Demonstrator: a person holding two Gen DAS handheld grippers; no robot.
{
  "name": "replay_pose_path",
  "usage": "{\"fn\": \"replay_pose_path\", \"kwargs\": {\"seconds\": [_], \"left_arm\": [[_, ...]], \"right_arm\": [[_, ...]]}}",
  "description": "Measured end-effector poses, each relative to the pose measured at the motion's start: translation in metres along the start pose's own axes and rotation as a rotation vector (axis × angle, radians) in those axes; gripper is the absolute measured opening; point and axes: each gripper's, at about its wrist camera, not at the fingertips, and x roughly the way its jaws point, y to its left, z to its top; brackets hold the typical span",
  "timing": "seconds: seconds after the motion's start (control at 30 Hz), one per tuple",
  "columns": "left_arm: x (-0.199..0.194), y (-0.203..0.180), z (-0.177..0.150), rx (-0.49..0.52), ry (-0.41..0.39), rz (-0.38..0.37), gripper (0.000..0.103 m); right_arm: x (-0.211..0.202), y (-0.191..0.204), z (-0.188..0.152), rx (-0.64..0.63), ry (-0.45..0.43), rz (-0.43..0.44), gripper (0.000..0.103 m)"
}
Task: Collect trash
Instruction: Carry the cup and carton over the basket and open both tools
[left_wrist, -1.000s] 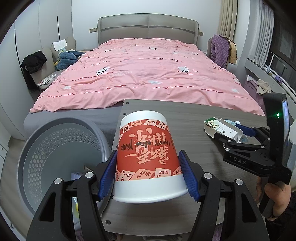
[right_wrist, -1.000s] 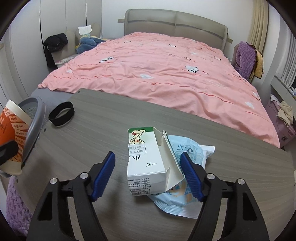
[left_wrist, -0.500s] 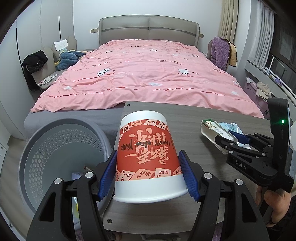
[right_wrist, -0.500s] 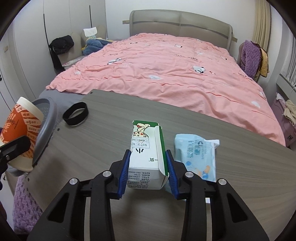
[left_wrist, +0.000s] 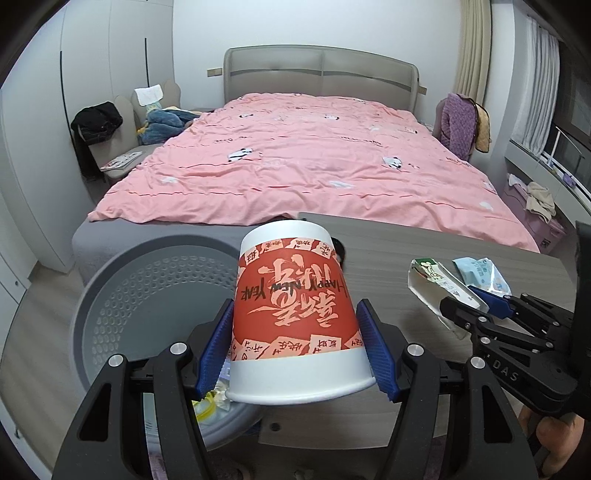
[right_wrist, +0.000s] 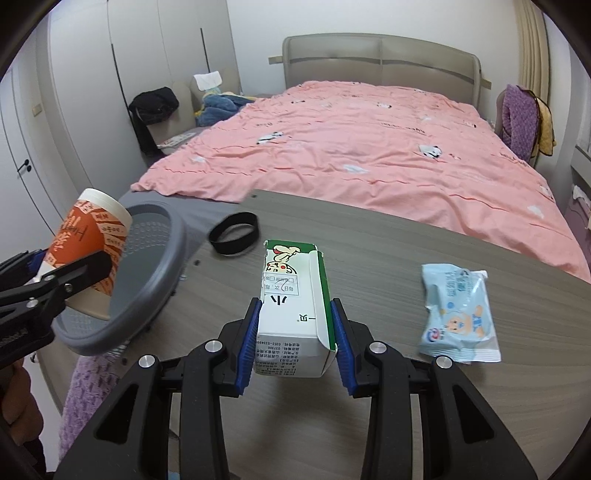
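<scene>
Left gripper (left_wrist: 297, 349): clamped on upside-down red paper cup (left_wrist: 295, 314), held at rim of grey bin (left_wrist: 122, 295). Right gripper (right_wrist: 295, 332): clamped on milk carton (right_wrist: 293, 314), above table (right_wrist: 406, 406); blue wrapper (right_wrist: 458, 314) lying beside.

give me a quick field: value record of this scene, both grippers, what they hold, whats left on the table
left gripper: shut on paper cup, upside down, beside the bin
right gripper: shut on milk carton, top torn open
bin: grey, at the table's left edge, some trash inside
table: blue wrapper and black band lying loose
</scene>
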Motion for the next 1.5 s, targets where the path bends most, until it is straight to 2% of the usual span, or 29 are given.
{"fn": "replay_pose_path", "kwargs": {"seconds": [0.4, 0.7, 1.07, 1.33, 1.5], "left_arm": [[-0.018, 0.084, -0.014, -0.070, -0.026, 0.102, 0.064], [-0.009, 0.140, -0.025, -0.131, -0.001, 0.130, 0.064], [0.021, 0.166, -0.027, -0.151, 0.047, 0.103, 0.064], [0.034, 0.172, -0.022, -0.157, 0.055, 0.095, 0.064], [0.033, 0.176, -0.021, -0.173, 0.043, 0.106, 0.065]], "right_arm": [[-0.004, 0.076, 0.014, -0.044, -0.055, 0.124, 0.037], [0.012, 0.116, 0.023, -0.086, -0.027, 0.175, 0.037], [0.047, 0.155, 0.035, -0.137, 0.026, 0.205, 0.037], [0.062, 0.165, 0.042, -0.150, 0.043, 0.210, 0.038], [0.058, 0.168, 0.044, -0.157, 0.019, 0.211, 0.047]]}}
